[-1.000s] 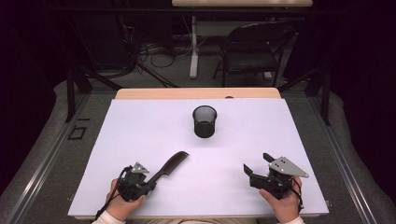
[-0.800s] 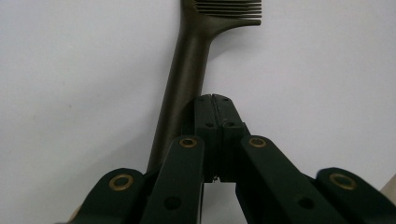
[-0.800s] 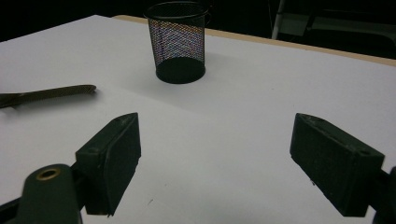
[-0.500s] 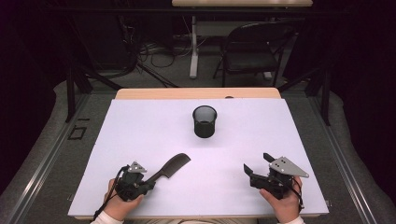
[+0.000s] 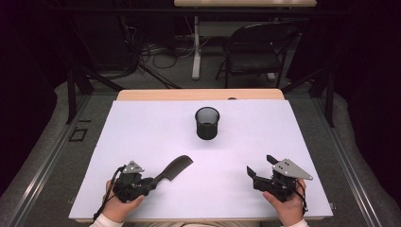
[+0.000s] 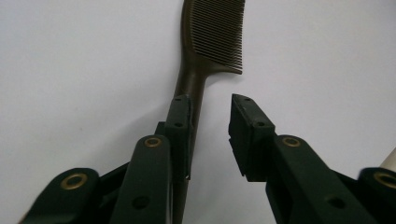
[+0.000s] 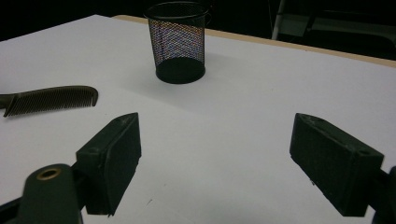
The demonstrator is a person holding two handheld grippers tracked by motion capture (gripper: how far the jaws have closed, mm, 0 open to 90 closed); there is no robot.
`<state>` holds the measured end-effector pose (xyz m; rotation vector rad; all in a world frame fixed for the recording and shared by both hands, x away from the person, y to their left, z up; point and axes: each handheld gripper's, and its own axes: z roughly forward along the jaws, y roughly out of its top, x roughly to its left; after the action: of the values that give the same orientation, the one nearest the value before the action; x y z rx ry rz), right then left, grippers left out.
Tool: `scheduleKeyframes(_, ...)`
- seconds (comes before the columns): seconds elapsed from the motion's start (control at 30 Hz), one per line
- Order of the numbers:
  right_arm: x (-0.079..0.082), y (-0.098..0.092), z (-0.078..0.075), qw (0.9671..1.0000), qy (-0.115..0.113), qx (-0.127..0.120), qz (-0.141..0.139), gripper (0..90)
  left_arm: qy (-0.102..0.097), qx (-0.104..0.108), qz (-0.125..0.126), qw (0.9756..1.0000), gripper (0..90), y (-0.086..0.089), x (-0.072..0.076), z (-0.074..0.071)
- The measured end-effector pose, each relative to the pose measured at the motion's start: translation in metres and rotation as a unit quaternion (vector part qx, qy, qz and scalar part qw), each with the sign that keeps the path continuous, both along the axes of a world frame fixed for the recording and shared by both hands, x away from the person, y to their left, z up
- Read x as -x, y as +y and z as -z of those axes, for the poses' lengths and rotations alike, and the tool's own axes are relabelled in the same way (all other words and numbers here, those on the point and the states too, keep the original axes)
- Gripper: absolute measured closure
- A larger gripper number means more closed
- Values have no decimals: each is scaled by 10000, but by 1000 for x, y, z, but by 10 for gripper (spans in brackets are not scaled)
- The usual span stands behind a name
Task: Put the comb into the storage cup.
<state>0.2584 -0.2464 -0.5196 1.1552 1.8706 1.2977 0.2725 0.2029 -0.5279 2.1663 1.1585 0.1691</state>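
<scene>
We see the comb (image 6: 194,79) lying flat on the white surface (image 5: 156,127) at its near left, handle between the jaws of the left tongs (image 6: 211,121). Those jaws have just been opening; one pad sits against the handle, the other stands clear. The right tongs (image 7: 215,154) rest wide apart at the near right, holding nothing. The mesh cup (image 5: 207,123) stands upright mid-surface, well apart from the comb.

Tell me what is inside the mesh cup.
The cup looks empty: through its mesh wall, in the right gripper view, only its dark solid base shows. From the high view the inside is dark, so the very bottom cannot be checked. The comb lies outside it.
</scene>
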Motion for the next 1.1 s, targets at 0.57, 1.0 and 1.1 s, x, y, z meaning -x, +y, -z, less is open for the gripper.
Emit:
scheduleKeyframes(0.57,0,0,0,10000,-9,39,-7,168,-233,255,-175,9993,400,9,-4,-5)
scheduleKeyframes(1.0,-1,0,1,10000,-21,22,-12,168,-756,235,-18,9969,347,20,-10,-8)
scheduleKeyframes(1.1,-1,1,1,10000,-4,22,-18,168,-798,220,58,9966,343,22,-11,-11)
